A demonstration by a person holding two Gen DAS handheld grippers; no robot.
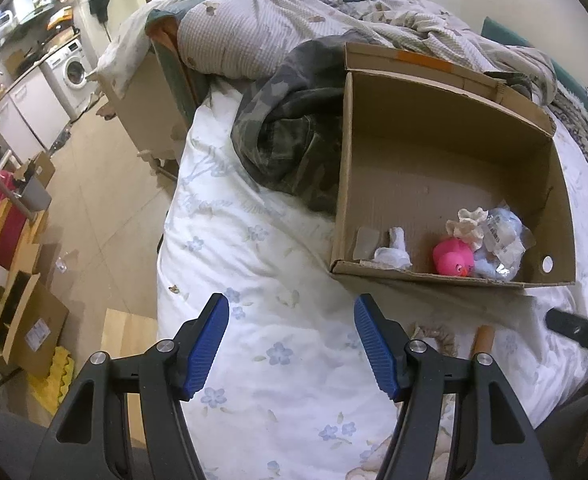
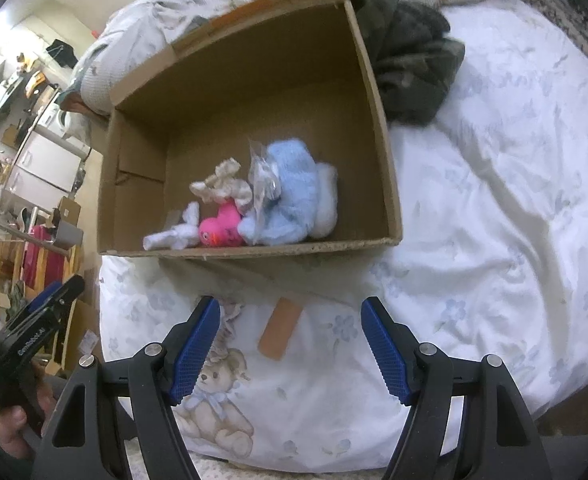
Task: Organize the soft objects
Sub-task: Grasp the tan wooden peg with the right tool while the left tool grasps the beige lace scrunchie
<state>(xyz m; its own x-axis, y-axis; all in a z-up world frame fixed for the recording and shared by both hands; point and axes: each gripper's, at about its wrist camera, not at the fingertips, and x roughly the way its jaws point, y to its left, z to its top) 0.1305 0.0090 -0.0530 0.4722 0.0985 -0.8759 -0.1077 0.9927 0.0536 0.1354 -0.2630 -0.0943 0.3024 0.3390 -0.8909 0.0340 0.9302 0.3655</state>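
An open cardboard box (image 1: 434,160) (image 2: 254,92) lies on the bed. Inside it are a pink rubber duck (image 1: 452,258) (image 2: 220,226), a light blue plush (image 2: 292,196) (image 1: 490,266) with a plastic bag, a cream ruffled cloth (image 1: 468,226) (image 2: 222,184) and a small white soft toy (image 1: 394,254) (image 2: 176,234). My left gripper (image 1: 292,344) is open and empty over the sheet, in front of the box. My right gripper (image 2: 290,346) is open and empty, near a tan flat piece (image 2: 280,330) on the sheet.
A camouflage garment (image 1: 294,128) (image 2: 410,56) lies beside the box. Rumpled bedding (image 1: 274,12) is piled behind it. The floral sheet (image 1: 262,264) has a teddy bear print (image 2: 210,404). Floor, cardboard boxes (image 1: 26,320) and a washing machine (image 1: 72,70) lie to the left.
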